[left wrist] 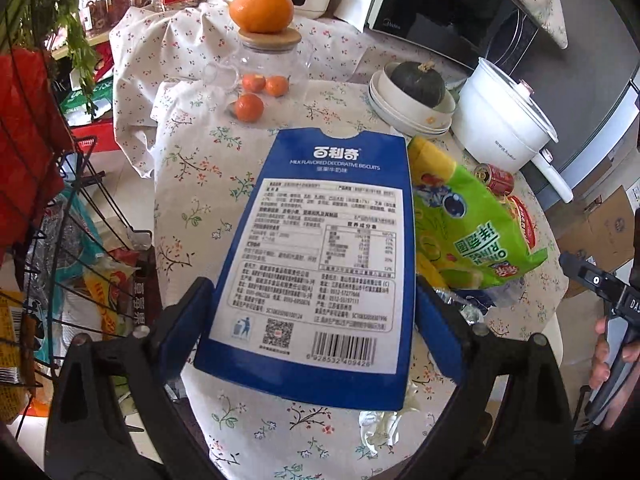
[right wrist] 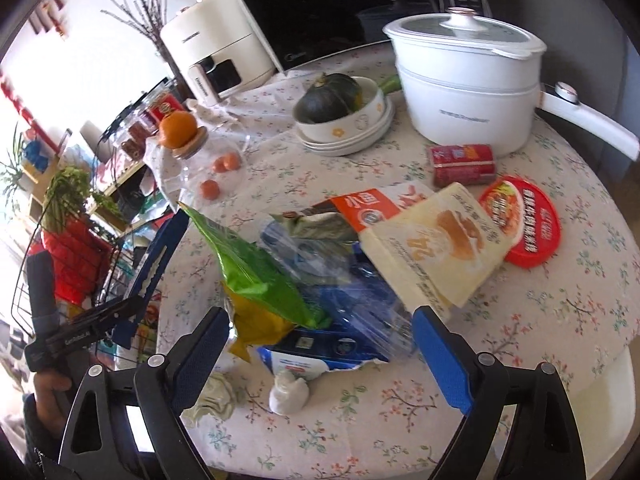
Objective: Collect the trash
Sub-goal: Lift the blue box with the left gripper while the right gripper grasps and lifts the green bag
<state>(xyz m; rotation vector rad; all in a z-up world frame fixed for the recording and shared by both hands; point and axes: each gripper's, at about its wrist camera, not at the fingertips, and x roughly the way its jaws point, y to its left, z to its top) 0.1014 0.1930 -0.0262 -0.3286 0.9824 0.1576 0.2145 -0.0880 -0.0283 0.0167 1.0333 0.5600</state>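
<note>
While clamped, biscuit box (left wrist: 316, 264) between left hand-held gripper (left wrist: 316, 320) pads.

A home kitchen or dining corner is shown. A microwave (left wrist: 452, 12), electric pot (right wrist: 464, 80) and floral tablecloth (right wrist: 540, 300) are seen; probably an air fryer (right wrist: 216, 56) too.

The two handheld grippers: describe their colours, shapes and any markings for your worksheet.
The left gripper and the right gripper look alike: black angular frames with triangular cut-outs and silver rivets, and flat fingers faced with blue textured pads. White lettering marks the black bodies. No cables or sleeves are clearly visible.
</note>
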